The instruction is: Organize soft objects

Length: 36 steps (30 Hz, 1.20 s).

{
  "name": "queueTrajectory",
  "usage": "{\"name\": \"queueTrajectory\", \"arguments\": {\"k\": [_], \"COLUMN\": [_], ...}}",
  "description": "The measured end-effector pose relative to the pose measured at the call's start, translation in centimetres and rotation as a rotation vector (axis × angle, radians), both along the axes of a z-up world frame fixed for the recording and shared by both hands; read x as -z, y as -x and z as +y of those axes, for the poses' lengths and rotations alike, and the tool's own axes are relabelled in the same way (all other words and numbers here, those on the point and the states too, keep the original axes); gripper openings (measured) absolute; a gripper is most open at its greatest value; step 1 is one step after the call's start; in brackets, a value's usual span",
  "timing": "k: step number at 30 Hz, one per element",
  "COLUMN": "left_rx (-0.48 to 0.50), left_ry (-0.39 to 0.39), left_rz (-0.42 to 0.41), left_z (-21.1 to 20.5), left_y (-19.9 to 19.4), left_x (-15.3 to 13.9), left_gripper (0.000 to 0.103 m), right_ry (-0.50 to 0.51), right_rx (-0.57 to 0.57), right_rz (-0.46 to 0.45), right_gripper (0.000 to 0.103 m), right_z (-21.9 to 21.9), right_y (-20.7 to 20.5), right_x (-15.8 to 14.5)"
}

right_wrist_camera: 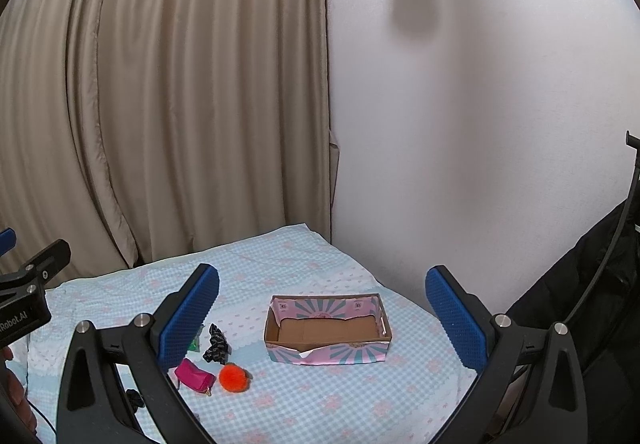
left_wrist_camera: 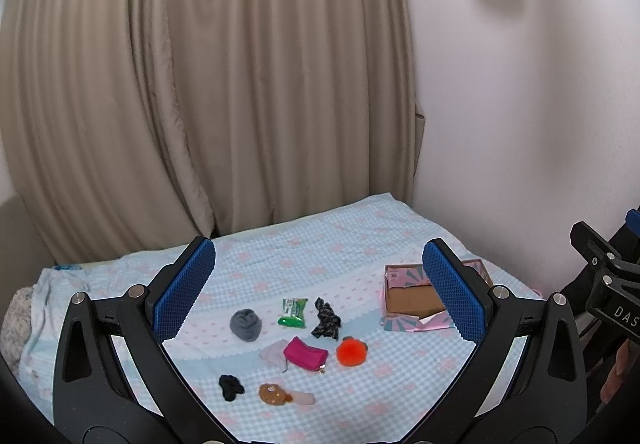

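1. Check the left gripper: its blue pads stand wide apart with nothing between them. It hangs above the bed, touching no item.
2. Check the right gripper: its pads are likewise spread and empty, framing the cardboard box at lower centre of the right wrist view.
3. Confirm the box interior: only bare brown cardboard shows. No item has been placed in it, so judge the task as not yet begun.
4. Locate the soft items, all loose on the checked bedspread, lower centre of the left wrist view:
   - grey sock ball
   - green packet
   - dark patterned cloth
   - pink pouch, lying on a pale cloth
   - orange pom-pom, the loose item nearest the box
   - black item
   - brown cookie-like plush
5. Note that every item remains to be collected; the box, at right of that view, is the likely destination.
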<state>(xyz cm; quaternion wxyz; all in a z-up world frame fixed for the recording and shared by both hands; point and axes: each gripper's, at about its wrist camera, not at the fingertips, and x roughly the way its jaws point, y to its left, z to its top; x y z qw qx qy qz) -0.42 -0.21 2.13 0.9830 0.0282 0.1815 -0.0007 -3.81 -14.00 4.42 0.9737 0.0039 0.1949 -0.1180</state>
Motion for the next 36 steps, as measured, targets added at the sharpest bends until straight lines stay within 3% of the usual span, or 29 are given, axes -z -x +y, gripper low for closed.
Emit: {"name": "queueTrajectory", "arguments": {"k": [25, 36], "left_rx": [-0.017, -0.099], "left_ry": [0.012, 0.044], "left_rz": [0.005, 0.026], "left_z": [-0.6, 0.6], "left_y": [0.1, 0.4], "left_x": [0.3, 0.7], "left_gripper": [0.103, 0.103], "right_ry": [-0.012, -0.014], "right_rx": [-0.012, -0.087], "right_rz": [-0.003, 0.036], "right_gripper": [0.103, 0.103], "right_z": [-0.1, -0.2], "right_y": [0.3, -0.9], "right_x": [0.5, 0.7]}}
